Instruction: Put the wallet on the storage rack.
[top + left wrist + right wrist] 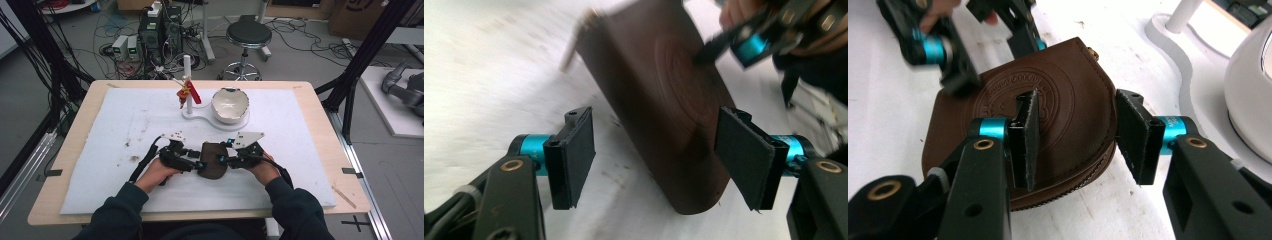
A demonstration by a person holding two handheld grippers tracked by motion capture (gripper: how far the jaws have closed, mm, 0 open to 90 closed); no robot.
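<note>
Brown leather pouch [213,160]: rounded flap, embossed round seal, zip edge, lying flat on white surface [100,150], near front edge.

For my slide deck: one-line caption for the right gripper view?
Right tongs straddle the edge of a brown leather pouch on the white mat, left tongs at its far side.

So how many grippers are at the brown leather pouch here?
2. The left gripper is at the left edge of the brown leather pouch, and the right gripper is at its right edge. Both meet over the pouch near the front of the white mat.
</note>
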